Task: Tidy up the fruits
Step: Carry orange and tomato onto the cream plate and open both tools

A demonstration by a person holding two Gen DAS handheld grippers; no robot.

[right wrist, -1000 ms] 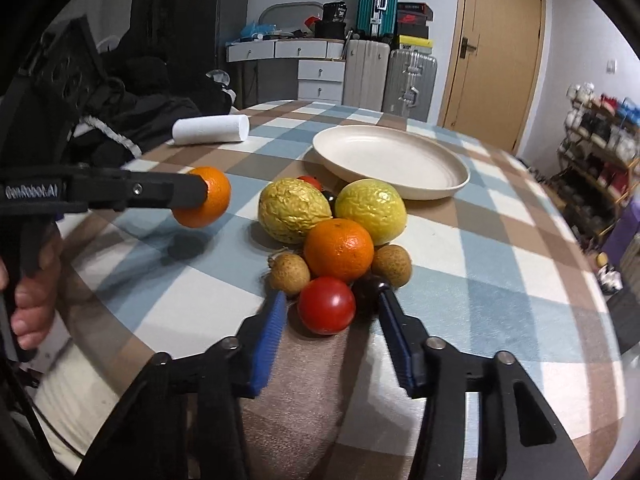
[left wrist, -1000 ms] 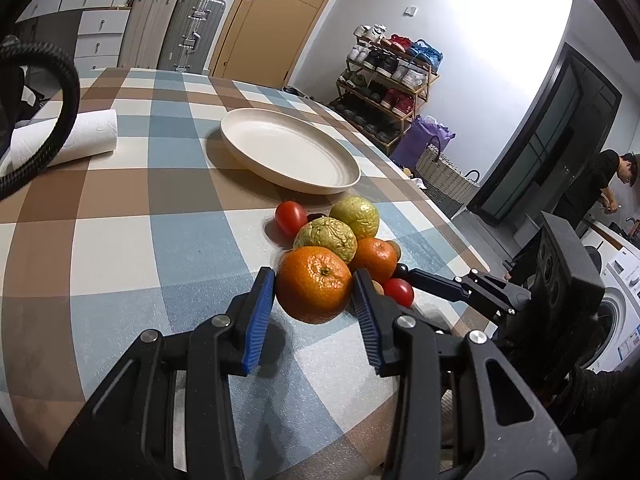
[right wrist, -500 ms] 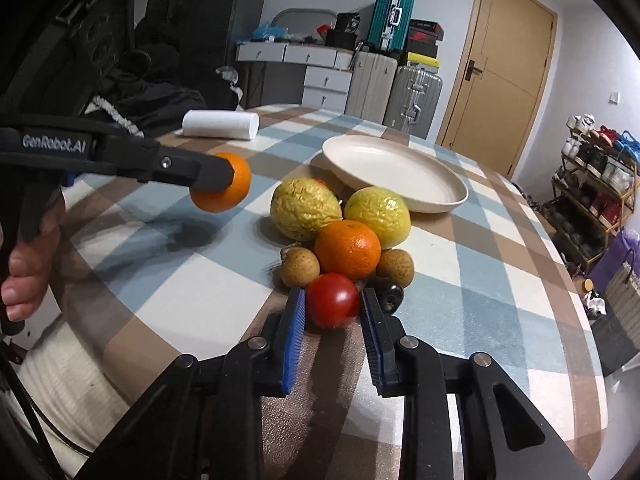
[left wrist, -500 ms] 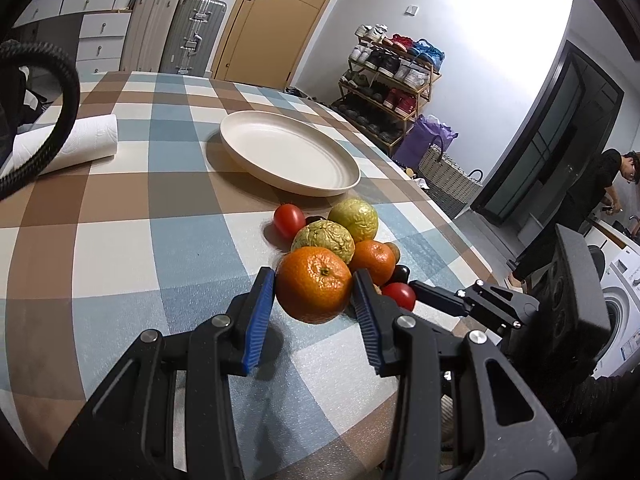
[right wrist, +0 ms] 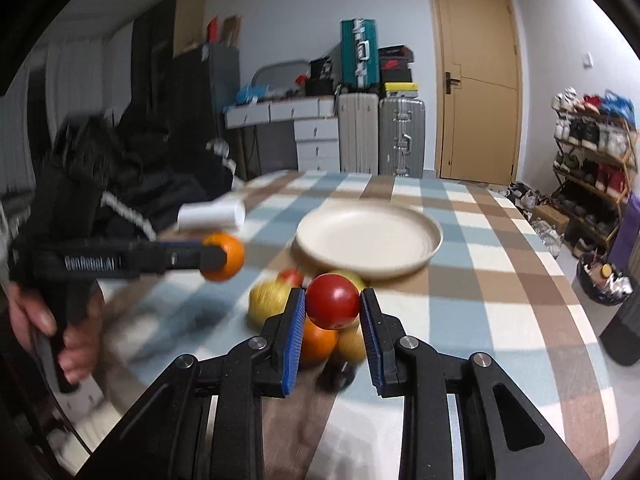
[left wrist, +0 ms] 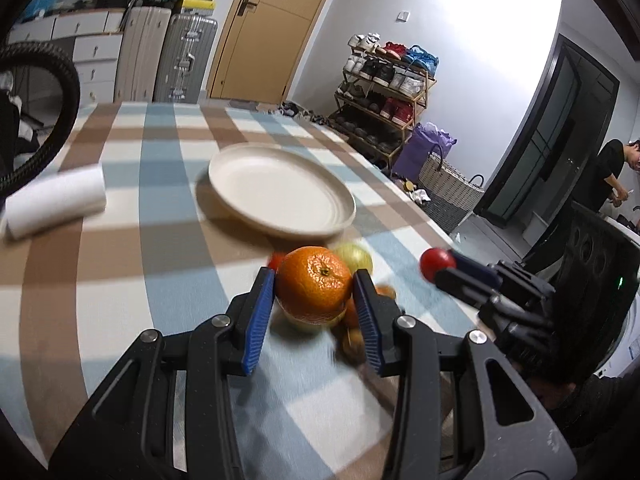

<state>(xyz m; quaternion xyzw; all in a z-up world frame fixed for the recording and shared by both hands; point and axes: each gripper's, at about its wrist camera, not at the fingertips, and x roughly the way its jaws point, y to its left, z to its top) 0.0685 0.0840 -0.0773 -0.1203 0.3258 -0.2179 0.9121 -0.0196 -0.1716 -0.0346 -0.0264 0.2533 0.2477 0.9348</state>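
The left claw (left wrist: 314, 294) was clamped on an orange (left wrist: 315, 284), its blue pads pressed to both sides. The right claw (right wrist: 332, 316) gripped a red tomato (right wrist: 333, 301) the same way. Both fruits hung above the blurred pile of remaining fruit (right wrist: 272, 300) just beneath the claws. Ahead of both claws lay the cream plate (right wrist: 370, 242), bare, on the checked tablecloth (right wrist: 500, 280). White lettering along the left tool's arm (right wrist: 94, 262) read "GenRobot.AI". A white roll (left wrist: 54, 202) lay far left of the left claw.
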